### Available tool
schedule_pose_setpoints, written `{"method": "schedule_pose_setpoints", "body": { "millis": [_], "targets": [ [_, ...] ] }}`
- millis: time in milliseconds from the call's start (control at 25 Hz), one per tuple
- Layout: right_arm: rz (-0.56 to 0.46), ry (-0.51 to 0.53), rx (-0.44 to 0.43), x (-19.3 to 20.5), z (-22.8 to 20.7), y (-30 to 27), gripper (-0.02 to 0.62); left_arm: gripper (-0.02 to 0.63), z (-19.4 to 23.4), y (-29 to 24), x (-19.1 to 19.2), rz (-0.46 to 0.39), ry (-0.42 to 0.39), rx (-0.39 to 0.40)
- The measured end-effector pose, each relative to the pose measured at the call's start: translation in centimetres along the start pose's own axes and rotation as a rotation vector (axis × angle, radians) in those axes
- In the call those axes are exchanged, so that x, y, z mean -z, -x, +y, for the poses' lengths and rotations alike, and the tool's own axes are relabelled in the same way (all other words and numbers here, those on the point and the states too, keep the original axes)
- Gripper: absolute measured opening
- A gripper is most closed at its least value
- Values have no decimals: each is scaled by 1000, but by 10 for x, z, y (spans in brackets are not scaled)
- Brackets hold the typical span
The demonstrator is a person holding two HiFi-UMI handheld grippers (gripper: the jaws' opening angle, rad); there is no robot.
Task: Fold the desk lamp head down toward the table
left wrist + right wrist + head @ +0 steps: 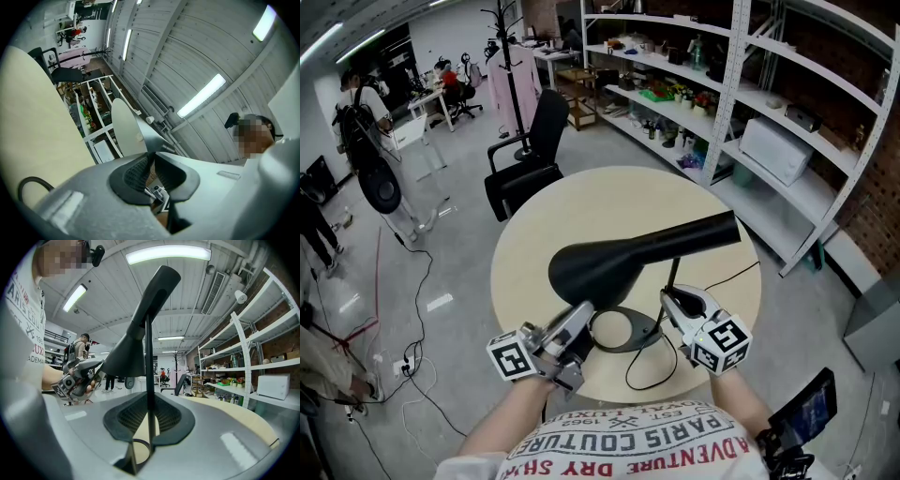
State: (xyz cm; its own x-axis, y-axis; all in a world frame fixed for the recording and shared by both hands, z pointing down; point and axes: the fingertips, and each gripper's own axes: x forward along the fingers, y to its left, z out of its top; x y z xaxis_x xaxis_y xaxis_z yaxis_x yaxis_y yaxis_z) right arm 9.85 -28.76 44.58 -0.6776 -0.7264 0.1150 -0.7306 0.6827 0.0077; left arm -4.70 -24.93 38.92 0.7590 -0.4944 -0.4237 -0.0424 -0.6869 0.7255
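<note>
While the right claw (pixel 668 298) pinches the lamp's thin stem (pixel 149 380), the left claw (pixel 579 317), narrow, nips the near rim of the lamp head (pixel 628 255) above the bench (pixel 525 272).

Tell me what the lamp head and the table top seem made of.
The lamp head looks like matte black plastic or painted metal: smooth, dull sheen. The table top looks like pale beige laminate or wood: even colour, no visible grain.
</note>
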Motion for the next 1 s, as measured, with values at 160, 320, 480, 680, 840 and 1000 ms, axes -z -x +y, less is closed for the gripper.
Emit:
{"method": "schedule_pose_setpoints", "body": {
  "millis": [160, 320, 480, 680, 840, 1000],
  "targets": [
    [0, -3, -2, 0, 0, 1, 43, 37, 1, -1, 5, -14, 31, 7],
    [-6, -2, 2, -2, 0, 0, 43, 38, 0, -4, 9, -37, 91, 31],
    [-8, -2, 0, -1, 1, 1, 43, 40, 3, -3, 14, -37, 105, 34],
    [-14, -6, -7, 0, 4, 2, 43, 41, 3, -3, 22, -43, 141, 49],
    [-22, -5, -7, -2, 6, 2, 44, 40, 2, -2, 24, -46, 144, 57],
    [-26, -10, -7, -1, 6, 2, 44, 41, 5, -1, 27, -53, 157, 54]
  ]
}}
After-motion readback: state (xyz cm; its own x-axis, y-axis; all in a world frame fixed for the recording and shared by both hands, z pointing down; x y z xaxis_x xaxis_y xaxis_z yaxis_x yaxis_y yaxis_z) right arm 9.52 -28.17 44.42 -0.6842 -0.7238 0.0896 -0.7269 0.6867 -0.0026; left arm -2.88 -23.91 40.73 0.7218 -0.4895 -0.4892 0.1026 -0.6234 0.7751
